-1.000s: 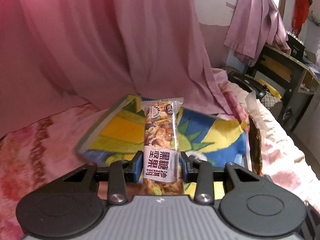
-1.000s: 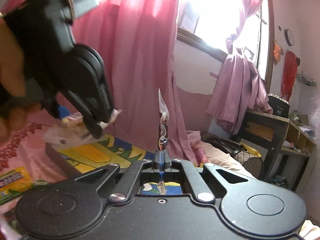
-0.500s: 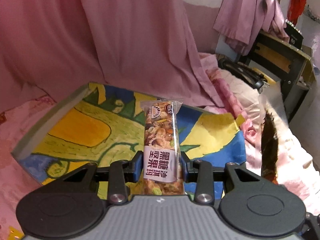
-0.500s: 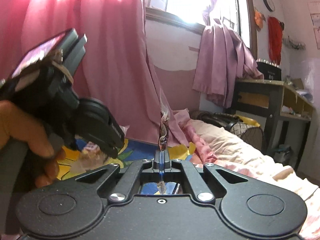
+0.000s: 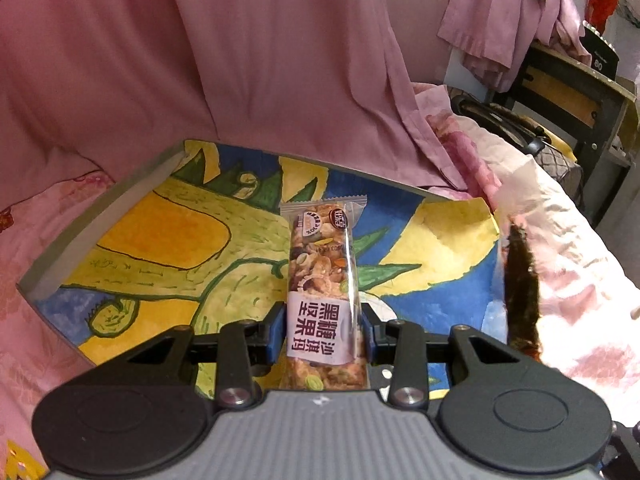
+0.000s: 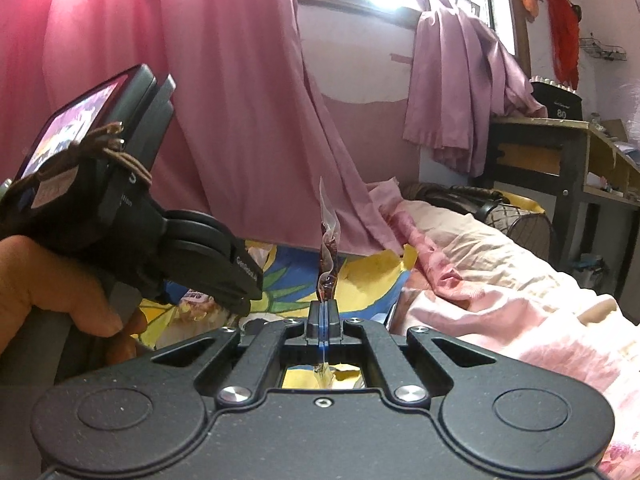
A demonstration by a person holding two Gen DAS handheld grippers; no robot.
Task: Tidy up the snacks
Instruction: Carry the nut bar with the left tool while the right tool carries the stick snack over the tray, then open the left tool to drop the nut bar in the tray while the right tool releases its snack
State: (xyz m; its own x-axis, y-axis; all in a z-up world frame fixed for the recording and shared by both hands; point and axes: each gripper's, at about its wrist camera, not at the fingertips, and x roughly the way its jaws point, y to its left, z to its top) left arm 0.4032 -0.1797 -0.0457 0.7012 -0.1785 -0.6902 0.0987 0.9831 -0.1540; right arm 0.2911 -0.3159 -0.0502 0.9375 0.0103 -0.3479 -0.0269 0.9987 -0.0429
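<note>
My left gripper is shut on a nut bar in a clear wrapper with a white label, held over a painted box with yellow, green and blue colours. My right gripper is shut on the edge of a thin dark snack packet, which stands upright edge-on. That packet also shows at the right of the left wrist view, over the box's right edge. The left gripper shows in the right wrist view, held by a hand, low over the box.
A pink curtain hangs behind the box. Pink floral bedding lies to the right. A dark desk and a mesh basket stand at the far right. A yellow packet corner shows at the bottom left.
The left gripper has moved forward and down over the box with the nut bar. The right gripper has followed toward the box's right edge with the dark packet.
</note>
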